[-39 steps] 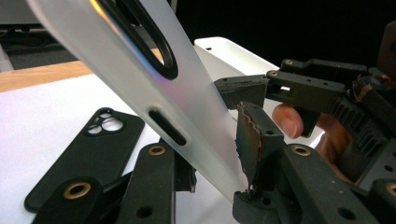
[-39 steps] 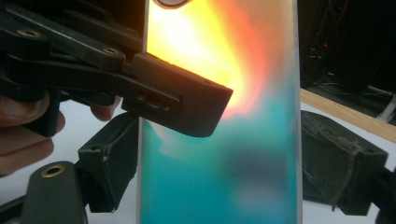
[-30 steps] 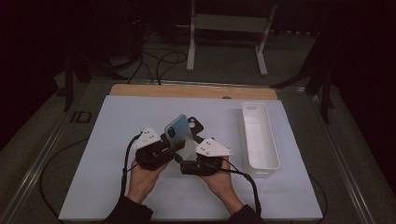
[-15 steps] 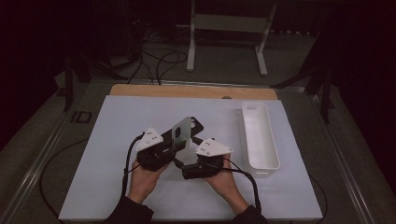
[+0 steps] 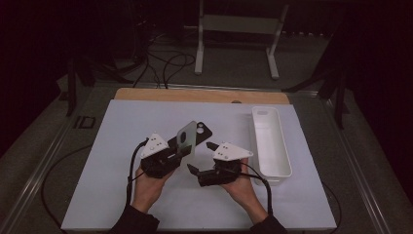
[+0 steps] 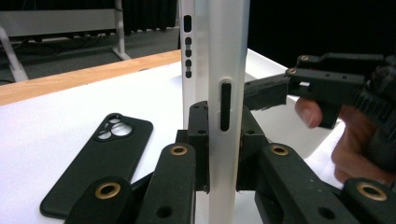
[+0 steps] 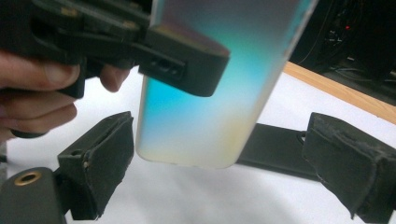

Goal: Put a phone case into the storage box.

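My left gripper [image 5: 181, 151] is shut on a phone [image 5: 186, 138] and holds it upright above the white mat; the pads press on its two faces [image 6: 223, 140]. The phone's pale edge with side buttons [image 6: 226, 56] faces that camera. Its glossy blue-white back [image 7: 210, 93] shows in the right gripper view. My right gripper [image 5: 202, 157] stands open just right of the phone, its jaws having spread wider in the last second. Its pads [image 7: 112, 158] flank the phone's lower end without touching. A black phone case [image 5: 202, 131] lies flat on the mat behind.
A long white tray [image 5: 287, 161] stands along the mat's right side. A wooden strip [image 5: 195, 95] borders the mat's far edge. Cables and a metal stand's legs lie on the floor beyond. Bare mat [image 5: 112, 195] spreads at left and front.
The phone has swung from lying tilted with its blue face up to standing upright in the left gripper. The right gripper has let go, opened and drawn back to the right.
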`<state>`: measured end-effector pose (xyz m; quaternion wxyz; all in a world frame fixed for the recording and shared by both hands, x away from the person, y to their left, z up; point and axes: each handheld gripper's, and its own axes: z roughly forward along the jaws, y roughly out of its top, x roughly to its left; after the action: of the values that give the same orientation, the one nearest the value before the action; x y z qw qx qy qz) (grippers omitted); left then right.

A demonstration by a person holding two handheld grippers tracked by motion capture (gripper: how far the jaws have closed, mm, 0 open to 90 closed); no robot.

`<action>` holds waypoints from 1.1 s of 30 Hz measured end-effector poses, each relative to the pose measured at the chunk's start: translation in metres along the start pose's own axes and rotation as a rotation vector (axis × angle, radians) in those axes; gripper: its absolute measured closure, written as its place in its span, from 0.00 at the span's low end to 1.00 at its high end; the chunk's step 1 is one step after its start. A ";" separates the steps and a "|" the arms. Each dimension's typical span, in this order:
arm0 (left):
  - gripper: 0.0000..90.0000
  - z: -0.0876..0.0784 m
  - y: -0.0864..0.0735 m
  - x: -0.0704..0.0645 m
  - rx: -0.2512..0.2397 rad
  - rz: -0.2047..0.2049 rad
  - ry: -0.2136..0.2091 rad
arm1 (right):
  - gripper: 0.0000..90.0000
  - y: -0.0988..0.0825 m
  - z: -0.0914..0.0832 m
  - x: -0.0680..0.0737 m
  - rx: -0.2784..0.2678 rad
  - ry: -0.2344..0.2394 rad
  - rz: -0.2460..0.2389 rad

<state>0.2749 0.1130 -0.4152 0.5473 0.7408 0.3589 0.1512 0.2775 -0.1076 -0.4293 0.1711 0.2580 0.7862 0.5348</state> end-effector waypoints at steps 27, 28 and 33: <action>0.90 0.011 -0.011 -0.008 0.026 0.019 -0.004 | 0.10 0.032 -0.001 -0.020 -0.066 0.037 0.152; 0.90 0.012 -0.011 -0.009 0.028 0.021 -0.003 | 0.10 0.032 0.000 -0.021 -0.064 0.037 0.157; 0.90 0.015 -0.014 -0.014 0.032 0.036 -0.008 | 0.10 0.036 0.003 -0.022 -0.063 0.049 0.182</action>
<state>0.2698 0.0948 -0.4309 0.5340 0.7565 0.3456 0.1522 0.3047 -0.1074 -0.3976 0.1106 0.3096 0.7462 0.5789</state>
